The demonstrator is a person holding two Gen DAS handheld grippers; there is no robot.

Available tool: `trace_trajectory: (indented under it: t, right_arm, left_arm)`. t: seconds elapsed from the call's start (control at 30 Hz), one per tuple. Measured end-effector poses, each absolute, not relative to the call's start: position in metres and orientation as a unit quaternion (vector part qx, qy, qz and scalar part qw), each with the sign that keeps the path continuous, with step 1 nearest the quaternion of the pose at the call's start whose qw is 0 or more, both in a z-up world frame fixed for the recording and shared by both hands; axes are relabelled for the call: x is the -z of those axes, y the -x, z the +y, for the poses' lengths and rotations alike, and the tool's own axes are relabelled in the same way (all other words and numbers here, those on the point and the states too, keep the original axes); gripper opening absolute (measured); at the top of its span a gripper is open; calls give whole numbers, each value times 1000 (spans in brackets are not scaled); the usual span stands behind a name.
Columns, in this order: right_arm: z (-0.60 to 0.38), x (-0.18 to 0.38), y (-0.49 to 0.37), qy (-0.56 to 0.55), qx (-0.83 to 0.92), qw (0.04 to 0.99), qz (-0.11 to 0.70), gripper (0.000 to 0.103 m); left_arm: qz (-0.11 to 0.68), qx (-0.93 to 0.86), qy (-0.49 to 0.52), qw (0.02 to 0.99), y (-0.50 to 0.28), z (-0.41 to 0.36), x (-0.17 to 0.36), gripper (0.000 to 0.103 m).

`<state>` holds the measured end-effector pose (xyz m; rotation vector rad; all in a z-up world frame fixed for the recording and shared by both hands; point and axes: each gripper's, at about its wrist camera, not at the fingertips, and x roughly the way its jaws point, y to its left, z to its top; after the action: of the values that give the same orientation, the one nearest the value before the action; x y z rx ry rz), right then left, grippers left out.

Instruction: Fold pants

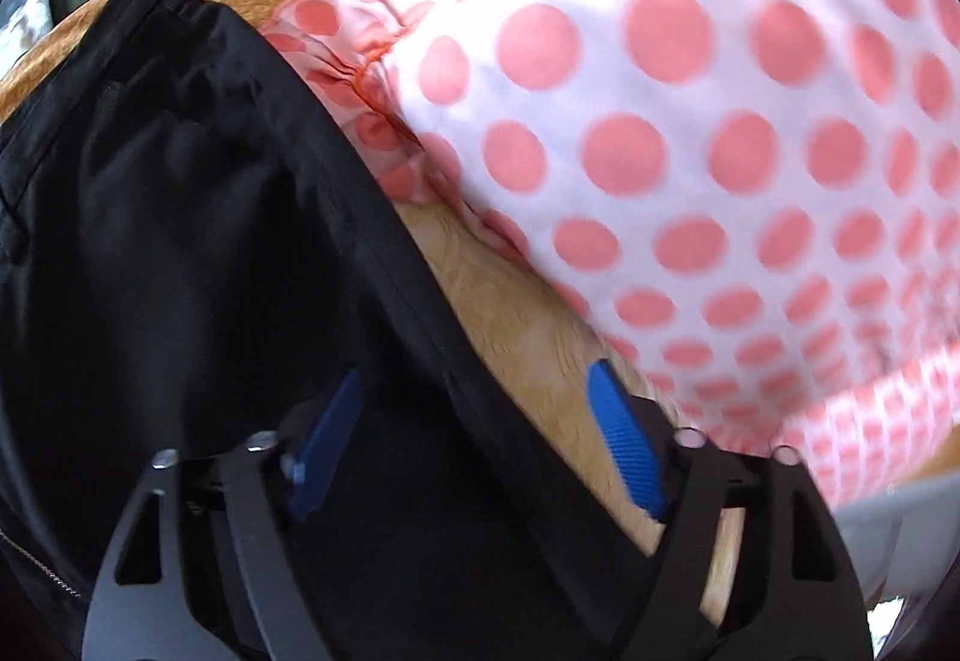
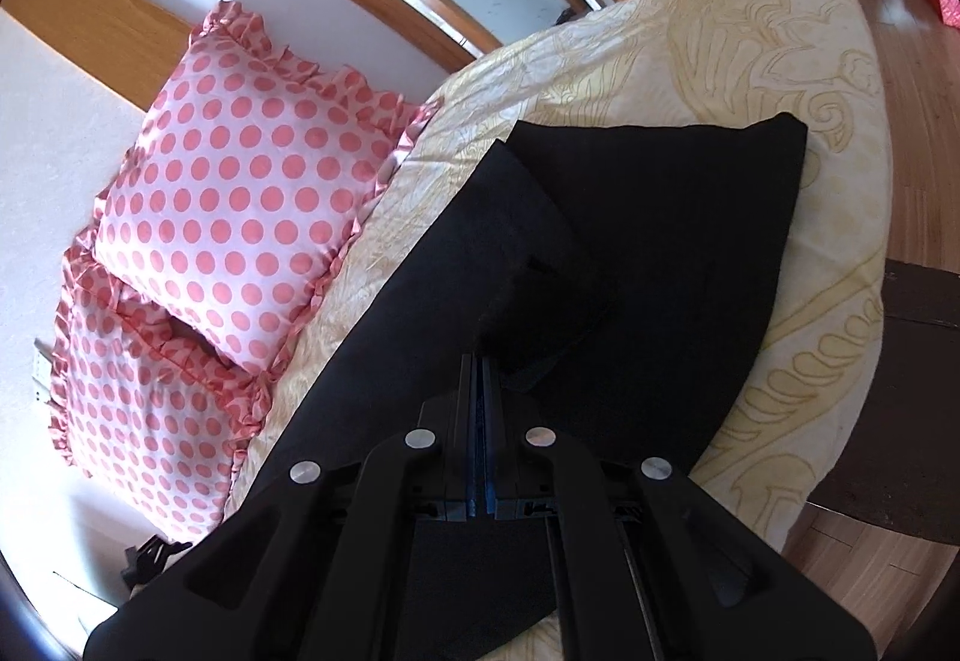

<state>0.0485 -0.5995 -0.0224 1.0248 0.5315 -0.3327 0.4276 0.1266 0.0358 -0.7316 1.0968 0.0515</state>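
Black pants [image 2: 648, 241] lie spread on a cream patterned bedspread [image 2: 690, 55]. In the right wrist view my right gripper [image 2: 480, 361] is shut, its tips pinching a raised fold of the pants above the bed. In the left wrist view my left gripper [image 1: 474, 409] is open, blue pads [image 1: 624, 427] wide apart, straddling the hemmed edge of the pants [image 1: 180, 241] close above the bedspread [image 1: 516, 325]. A zipper shows at the lower left.
Two pink-dotted ruffled pillows [image 2: 240, 193] lie at the head of the bed, close to the left gripper [image 1: 690, 91]. A wooden headboard [image 2: 90, 19] and wall are behind. Wooden floor [image 2: 918, 121] lies beyond the bed's edge.
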Motion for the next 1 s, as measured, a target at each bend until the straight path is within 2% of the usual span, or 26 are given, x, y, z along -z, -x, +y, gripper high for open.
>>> trace_trajectory:
  t: [0.03, 0.07, 0.13, 0.17, 0.33, 0.43, 0.57, 0.7, 0.87, 1.0]
  right_arm:
    - [-600, 23, -48, -481, 153, 825, 252, 2]
    - [-600, 24, -48, -482, 151, 825, 253, 2]
    - [-600, 24, -48, -486, 145, 824, 253, 2]
    - [-601, 25, -49, -487, 141, 824, 252, 2]
    - [-605, 24, -53, -492, 126, 826, 245, 2]
    - [-607, 23, -54, -496, 119, 826, 240, 2]
    - [-610, 20, -55, -502, 107, 826, 232, 2]
    - [-613, 17, -52, -504, 103, 829, 221, 2]
    - [-620, 17, -48, -504, 108, 831, 209, 2]
    - [-624, 23, -50, -510, 112, 825, 218, 2]
  left_arm:
    - [507, -35, 336, 793, -430, 127, -35, 60]
    - [501, -49, 333, 797, -432, 129, -33, 40]
    - [490, -62, 351, 796, -428, 136, -26, 16]
    - [484, -64, 366, 792, -423, 140, -23, 10]
    - [442, -54, 365, 817, -377, 149, -32, 8]
    - [397, -30, 370, 839, -322, 155, -48, 8]
    - [324, 9, 373, 869, -223, 162, -88, 8]
    - [257, 28, 379, 888, -117, 161, -104, 8]
    - [239, 0, 409, 881, -13, 160, -64, 9]
    - [255, -28, 457, 852, 13, 165, -19, 10]
